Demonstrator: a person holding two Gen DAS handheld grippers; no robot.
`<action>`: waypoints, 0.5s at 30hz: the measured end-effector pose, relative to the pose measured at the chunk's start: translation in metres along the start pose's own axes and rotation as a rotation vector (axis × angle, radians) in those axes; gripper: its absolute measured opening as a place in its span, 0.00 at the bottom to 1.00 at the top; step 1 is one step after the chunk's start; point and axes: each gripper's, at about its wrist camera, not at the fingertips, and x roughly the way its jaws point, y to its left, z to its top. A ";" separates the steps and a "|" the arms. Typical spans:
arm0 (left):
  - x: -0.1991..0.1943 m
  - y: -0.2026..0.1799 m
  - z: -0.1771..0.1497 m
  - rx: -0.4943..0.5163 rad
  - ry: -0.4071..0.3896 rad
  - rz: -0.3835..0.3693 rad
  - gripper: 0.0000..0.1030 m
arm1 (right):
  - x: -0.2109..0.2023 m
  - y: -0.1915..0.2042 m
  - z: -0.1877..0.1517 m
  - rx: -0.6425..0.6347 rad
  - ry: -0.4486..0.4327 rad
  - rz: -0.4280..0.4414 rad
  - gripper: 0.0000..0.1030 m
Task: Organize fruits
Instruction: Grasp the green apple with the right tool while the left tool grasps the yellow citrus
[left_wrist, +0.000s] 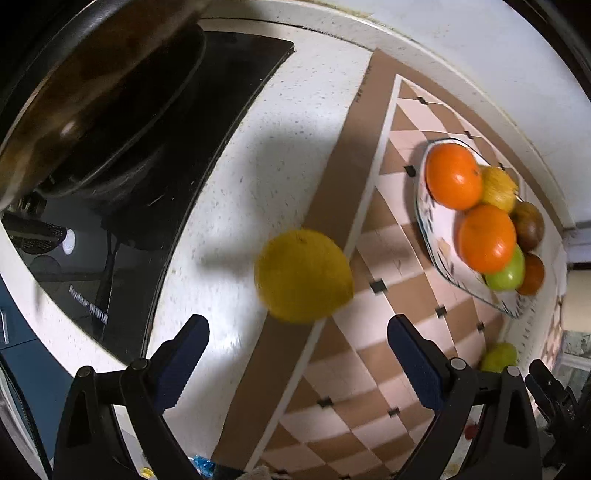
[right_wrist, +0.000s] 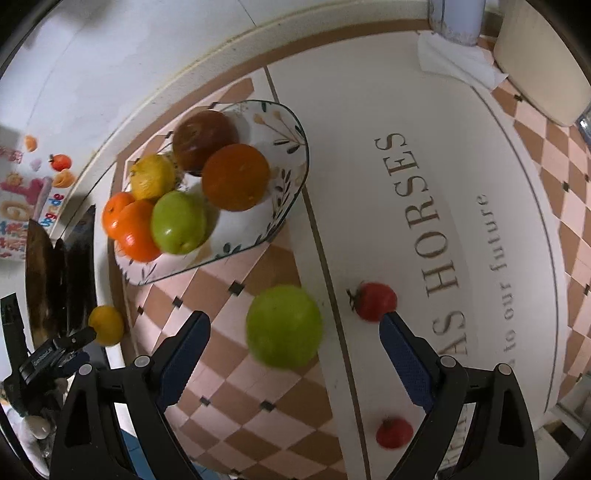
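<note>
The left gripper (left_wrist: 298, 350) gapes wide just short of a yellow citrus fruit (left_wrist: 303, 275) lying at the placemat's (left_wrist: 391, 306) edge on the table (left_wrist: 258, 166). The right gripper (right_wrist: 294, 341) also spreads wide, a green apple (right_wrist: 283, 325) between its fingers, untouched. The fruit bowl (right_wrist: 284, 206) sits beyond, with two tomatoes (right_wrist: 376, 301) nearby.

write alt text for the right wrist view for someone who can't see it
The open right gripper points at a green apple lying loose on a checkered mat, not touching it. Behind it a patterned bowl holds oranges, a lemon, another green apple and a dark red fruit. Two small tomatoes lie on the white part to the right.
</note>
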 end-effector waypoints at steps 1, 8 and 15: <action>0.005 -0.002 0.007 0.001 0.005 0.005 0.96 | 0.005 0.001 0.003 -0.003 0.011 -0.003 0.92; 0.031 -0.013 0.024 0.051 0.030 0.055 0.96 | 0.038 0.027 0.000 -0.084 0.099 -0.019 0.91; 0.047 -0.017 0.030 0.087 0.056 0.068 0.60 | 0.060 0.046 -0.006 -0.136 0.120 -0.080 0.80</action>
